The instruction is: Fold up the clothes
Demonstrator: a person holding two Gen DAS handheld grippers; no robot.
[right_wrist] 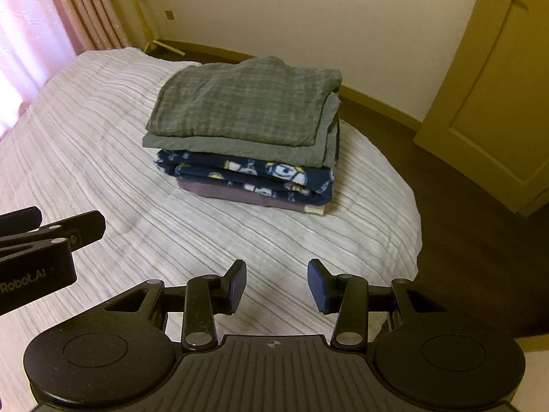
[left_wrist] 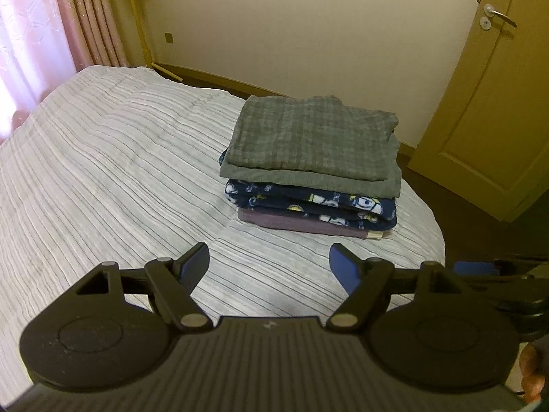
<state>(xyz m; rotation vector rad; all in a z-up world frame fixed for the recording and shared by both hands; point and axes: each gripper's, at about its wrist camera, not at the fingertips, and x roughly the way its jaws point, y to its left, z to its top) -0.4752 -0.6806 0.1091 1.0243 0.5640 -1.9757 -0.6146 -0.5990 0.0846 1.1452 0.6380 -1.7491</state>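
At the upper left of your frame, pink curtains (left_wrist: 85, 17) glow with daylight. A cream wall (left_wrist: 308, 27) runs behind the bed (left_wrist: 103, 158), which wears a pale striped cover. At the right you have a yellowish door (left_wrist: 487, 110) with a metal handle (left_wrist: 499, 15), above dark floor (right_wrist: 463, 240).

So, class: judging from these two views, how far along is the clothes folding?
Done: a grey checked garment, a navy cartoon-print fleece and a purple item sit folded and stacked on the striped bedspread. In hand: nothing; left gripper and right gripper are open. Left: no unfolded clothes visible.
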